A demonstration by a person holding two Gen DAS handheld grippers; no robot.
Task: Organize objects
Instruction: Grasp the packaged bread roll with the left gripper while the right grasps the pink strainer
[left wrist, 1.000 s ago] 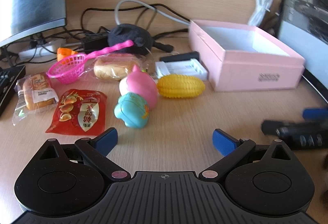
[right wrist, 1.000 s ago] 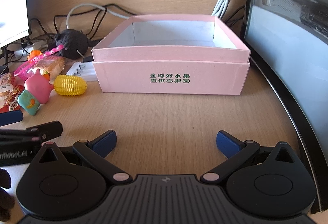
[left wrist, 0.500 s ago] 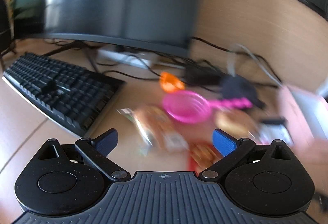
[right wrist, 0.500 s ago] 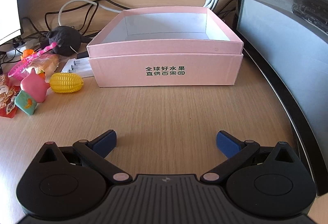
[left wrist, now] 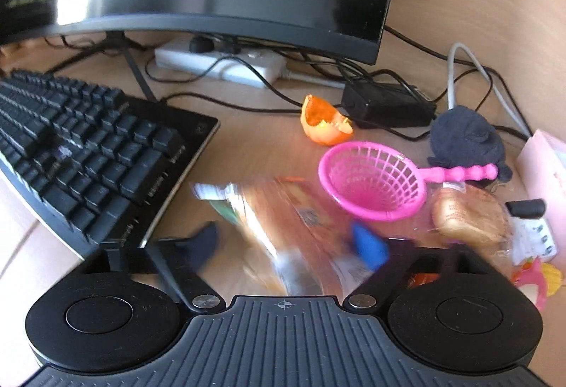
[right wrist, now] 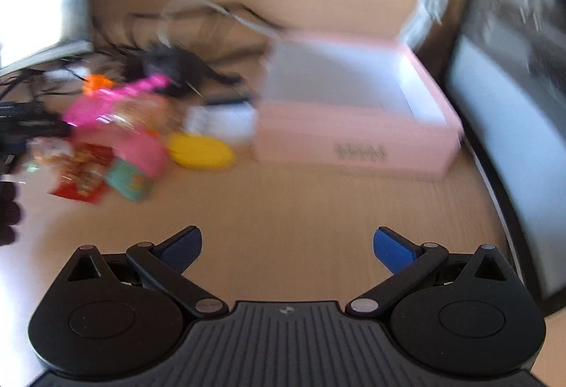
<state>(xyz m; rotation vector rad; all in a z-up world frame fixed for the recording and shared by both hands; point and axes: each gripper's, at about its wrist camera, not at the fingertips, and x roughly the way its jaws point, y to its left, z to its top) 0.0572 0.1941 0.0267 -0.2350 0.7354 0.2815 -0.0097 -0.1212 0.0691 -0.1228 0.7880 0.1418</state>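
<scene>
Between the left gripper's (left wrist: 288, 243) closing blue fingertips (left wrist: 369, 245) lies a blurred packaged bread roll (left wrist: 279, 220); whether the pads press it yet is hard to tell. Left of them runs a black keyboard (left wrist: 88, 153); ahead and right sits a pink toy strainer (left wrist: 371, 185). Over bare desk (right wrist: 300, 203), the right gripper (right wrist: 287, 247) is spread wide, a pink box (right wrist: 353, 136) beyond.
</scene>
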